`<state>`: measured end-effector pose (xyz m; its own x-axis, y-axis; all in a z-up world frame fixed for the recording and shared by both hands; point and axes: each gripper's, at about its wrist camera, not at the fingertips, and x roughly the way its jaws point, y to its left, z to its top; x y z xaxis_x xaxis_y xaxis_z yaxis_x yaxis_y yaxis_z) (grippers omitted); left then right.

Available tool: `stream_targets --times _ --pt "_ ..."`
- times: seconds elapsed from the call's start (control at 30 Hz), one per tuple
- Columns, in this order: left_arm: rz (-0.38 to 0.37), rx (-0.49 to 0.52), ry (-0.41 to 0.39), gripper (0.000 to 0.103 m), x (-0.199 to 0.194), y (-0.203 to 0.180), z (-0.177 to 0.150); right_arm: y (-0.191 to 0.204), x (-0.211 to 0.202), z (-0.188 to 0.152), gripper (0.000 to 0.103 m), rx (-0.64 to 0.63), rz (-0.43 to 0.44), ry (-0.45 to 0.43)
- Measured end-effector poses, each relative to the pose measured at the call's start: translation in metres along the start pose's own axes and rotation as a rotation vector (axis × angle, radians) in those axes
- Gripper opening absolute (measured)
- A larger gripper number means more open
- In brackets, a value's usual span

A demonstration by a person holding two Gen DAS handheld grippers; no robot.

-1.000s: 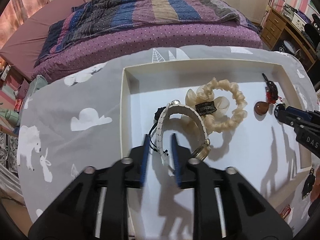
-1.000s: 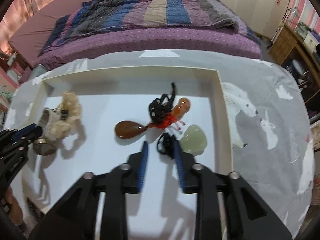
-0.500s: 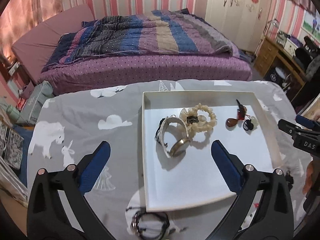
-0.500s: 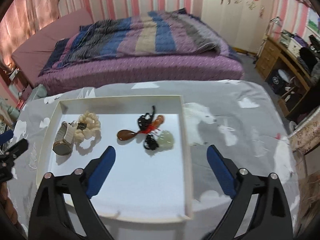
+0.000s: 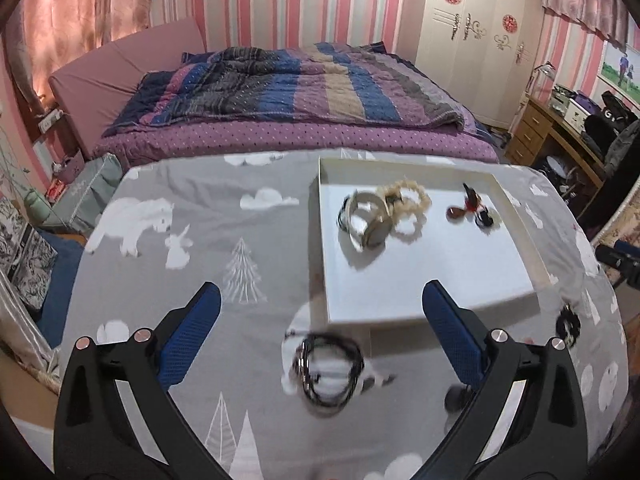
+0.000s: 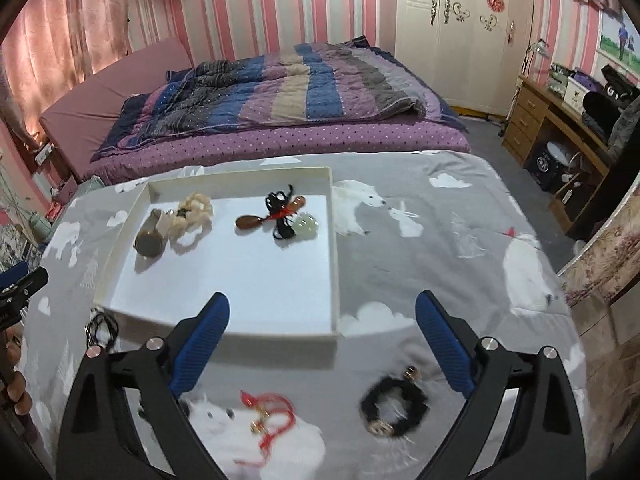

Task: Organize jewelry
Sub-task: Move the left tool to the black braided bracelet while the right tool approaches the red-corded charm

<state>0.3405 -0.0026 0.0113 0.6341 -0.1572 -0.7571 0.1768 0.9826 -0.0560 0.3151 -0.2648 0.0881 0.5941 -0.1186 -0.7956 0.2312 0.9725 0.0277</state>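
A white tray (image 5: 516, 216) (image 6: 335, 264) lies on the grey printed cloth. In it are a white watch (image 5: 366, 220) (image 6: 151, 236), a cream scrunchie (image 5: 406, 204) (image 6: 191, 212), a brown pendant with red cord (image 5: 460, 210) (image 6: 260, 220) and a pale green pendant (image 6: 306, 224). Outside the tray lie a black cord bracelet (image 5: 328, 370), a red string charm (image 6: 272, 416) and a black scrunchie (image 6: 394, 410). My left gripper (image 5: 320, 338) is open and empty above the black cord bracelet. My right gripper (image 6: 322, 344) is open and empty above the red charm and black scrunchie.
A bed with a striped quilt (image 5: 280, 92) (image 6: 280, 84) stands behind the table. A wooden desk (image 6: 560, 120) and a white wardrobe (image 6: 460, 20) are at the right. The table edge drops off at the right (image 6: 568, 300).
Both grippers have opened wide, let go of the watch and the pendant in the tray, and pulled back toward the near edge of the table. The loose pieces in front of the tray came into view.
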Motion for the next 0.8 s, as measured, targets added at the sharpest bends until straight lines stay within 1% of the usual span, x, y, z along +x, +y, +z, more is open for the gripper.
stream_targets --times 0.1,0.2,0.3,0.4,0.5,0.53,0.63,0.73,0.8 --pt "0.025 0.01 0.001 0.1 -0.004 0.001 -0.017 -0.005 -0.011 -0.006 0.094 -0.019 -0.038 -0.011" --pt "0.006 0.06 0.064 0.1 -0.002 -0.002 -0.028 -0.011 -0.021 -0.011 0.094 -0.04 -0.065 -0.014" --pt "0.056 0.097 0.063 0.1 -0.007 -0.004 -0.036 -0.015 -0.032 -0.016 0.094 -0.061 -0.09 -0.037" --pt "0.081 0.089 0.059 0.1 -0.012 -0.002 -0.039 -0.019 -0.042 -0.019 0.094 -0.055 -0.091 -0.07" --pt "0.078 0.062 0.058 0.1 -0.018 0.003 -0.039 -0.028 -0.051 -0.023 0.094 -0.016 -0.053 -0.084" --pt "0.072 0.055 0.06 0.1 -0.02 0.004 -0.04 -0.031 -0.052 -0.024 0.094 -0.006 -0.055 -0.086" --pt "0.059 0.028 0.057 0.1 -0.024 0.01 -0.043 -0.034 -0.051 -0.029 0.094 -0.003 -0.057 -0.079" --pt "0.075 0.031 0.059 0.1 -0.024 0.011 -0.047 -0.032 -0.046 -0.037 0.094 -0.02 -0.065 -0.057" --pt "0.084 0.039 0.065 0.1 -0.023 0.01 -0.049 -0.028 -0.038 -0.044 0.094 -0.045 -0.075 -0.012"
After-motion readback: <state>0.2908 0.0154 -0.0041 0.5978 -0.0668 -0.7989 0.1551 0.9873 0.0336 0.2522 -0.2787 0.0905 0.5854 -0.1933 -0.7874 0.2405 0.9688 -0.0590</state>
